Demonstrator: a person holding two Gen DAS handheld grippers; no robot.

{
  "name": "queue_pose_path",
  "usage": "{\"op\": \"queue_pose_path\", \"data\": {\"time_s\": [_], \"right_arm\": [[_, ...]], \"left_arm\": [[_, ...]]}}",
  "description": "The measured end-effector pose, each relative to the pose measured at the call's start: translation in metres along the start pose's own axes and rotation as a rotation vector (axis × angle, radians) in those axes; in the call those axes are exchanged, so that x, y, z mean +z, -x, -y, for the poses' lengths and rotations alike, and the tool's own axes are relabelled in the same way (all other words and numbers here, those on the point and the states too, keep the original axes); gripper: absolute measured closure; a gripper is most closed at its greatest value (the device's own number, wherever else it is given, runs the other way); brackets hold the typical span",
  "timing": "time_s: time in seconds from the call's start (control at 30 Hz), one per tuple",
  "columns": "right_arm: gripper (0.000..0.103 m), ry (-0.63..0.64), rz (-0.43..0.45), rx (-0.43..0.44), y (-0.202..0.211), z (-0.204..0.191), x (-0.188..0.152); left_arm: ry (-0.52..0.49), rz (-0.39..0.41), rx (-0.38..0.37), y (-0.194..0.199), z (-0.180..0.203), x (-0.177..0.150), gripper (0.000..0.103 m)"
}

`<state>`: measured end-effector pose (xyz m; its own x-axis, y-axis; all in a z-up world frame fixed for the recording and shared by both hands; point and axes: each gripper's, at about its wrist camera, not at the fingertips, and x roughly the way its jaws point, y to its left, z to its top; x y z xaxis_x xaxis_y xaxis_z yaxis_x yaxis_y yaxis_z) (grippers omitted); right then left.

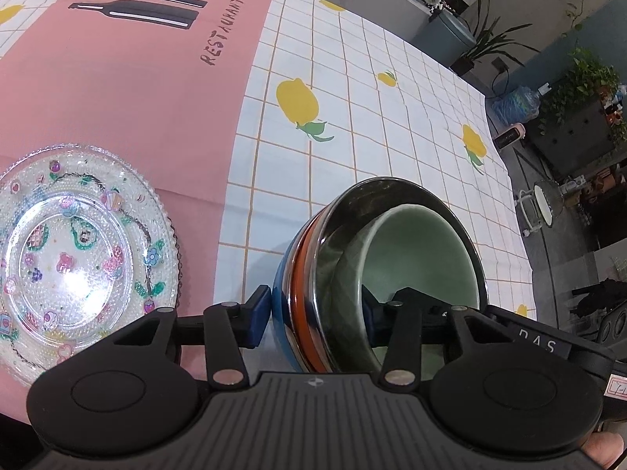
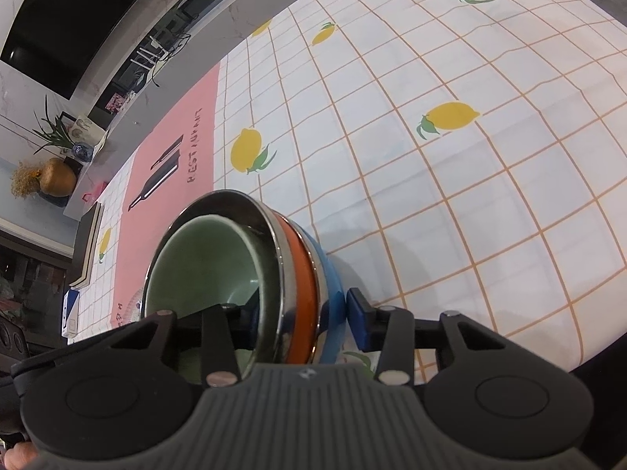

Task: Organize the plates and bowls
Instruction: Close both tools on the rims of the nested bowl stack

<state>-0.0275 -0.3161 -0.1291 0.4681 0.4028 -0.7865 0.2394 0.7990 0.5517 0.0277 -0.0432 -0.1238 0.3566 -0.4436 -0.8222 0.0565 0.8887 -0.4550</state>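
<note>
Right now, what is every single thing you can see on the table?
glass plate: one, clear with colourful flower decorations, on the pink placemat, left of the bowls.
stacked bowls: one nested stack, pale green inside steel, then orange, then blue outermost, on the tablecloth.
pink placemat: one, printed with dark bottles and the word RESTAURANT.
tablecloth: one, white grid with yellow lemons.
left gripper: black with blue pads, clamped across the stack's wall.
right gripper: same, clamped on the opposite side.

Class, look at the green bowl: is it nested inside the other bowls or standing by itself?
Nested. The green bowl sits inside a steel-rimmed bowl, with orange and blue bowl walls stacked outside it.
</note>
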Motion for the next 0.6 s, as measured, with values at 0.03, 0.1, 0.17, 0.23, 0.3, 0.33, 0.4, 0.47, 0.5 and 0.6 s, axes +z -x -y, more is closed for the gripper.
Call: {"op": "queue_pose_path", "data": {"time_s": [0.03,0.1,0.17,0.23,0.3,0.33,0.4,0.47,0.5,0.6], "right_arm": [[0.061,-0.001,-0.001,-0.001,0.0,0.0,0.0],[0.062,0.0,0.0,-0.003,0.0,-0.001,0.0],[0.062,0.003,0.004,-0.006,0.0,-0.002,0.001],[0.063,0.009,0.008,-0.01,0.001,-0.003,0.001],[0.063,0.012,0.008,-0.008,0.002,-0.003,0.001],[0.064,0.01,0.006,-0.007,0.002,-0.003,0.001],[0.064,0.003,-0.005,-0.007,0.002,-0.004,0.002],[0.064,0.002,-0.009,-0.004,0.002,-0.007,0.004],[0.065,0.008,-0.008,-0.003,0.002,-0.01,0.004],[0.065,0.024,-0.012,0.003,0.002,-0.019,0.005]], "left_arm": [[0.001,-0.001,0.001,0.0,0.0,0.0,0.052],[0.003,-0.003,0.001,0.0,0.0,0.001,0.052],[0.006,-0.005,0.0,0.0,0.0,0.001,0.052],[0.012,-0.007,-0.003,0.0,-0.001,0.002,0.052],[0.017,-0.005,-0.005,0.001,-0.001,0.003,0.052],[0.014,-0.002,-0.001,0.002,0.0,0.004,0.052],[0.009,0.002,0.006,0.004,0.001,0.005,0.052],[0.013,0.005,0.009,0.007,0.0,0.005,0.052],[0.018,0.006,0.01,0.009,-0.001,0.006,0.052],[0.033,0.014,0.014,0.018,-0.005,0.008,0.052]]}}
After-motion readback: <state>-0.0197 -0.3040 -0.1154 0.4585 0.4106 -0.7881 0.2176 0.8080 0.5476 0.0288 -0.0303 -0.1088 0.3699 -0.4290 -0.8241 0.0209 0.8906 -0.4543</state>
